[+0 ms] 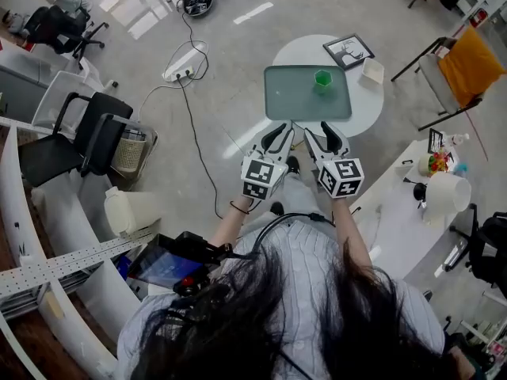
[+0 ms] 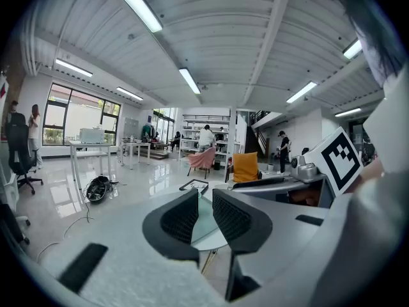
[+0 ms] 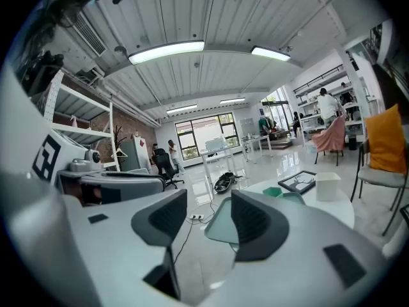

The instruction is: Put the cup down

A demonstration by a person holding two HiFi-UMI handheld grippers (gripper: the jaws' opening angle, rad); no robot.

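Cup [image 1: 322,77] – small, bright green, standing upright with its open mouth up. From the head view the rim looks slightly angular, but it is too small for me to be sure. It stands on a grey-green tray [image 1: 293,101], toward the tray's far right part, and the tray lies on the round white surface [image 1: 368,109]. In the right gripper view only a green sliver of the cup [image 3: 272,192] shows past the tray's edge.

Left tool [image 1: 279,133] – jaws a narrow gap apart with nothing between them; through the gap I see only the tray's edge, far off. It is held in the air, well short of the surface.

Right tool [image 1: 325,133] – jaws wider apart than the left's, also empty, and held alongside the left tool. Neither tool touches the cup.

Beyond the tray on the same surface are a black-framed picture [image 1: 348,51] and a small white box [image 1: 371,70].
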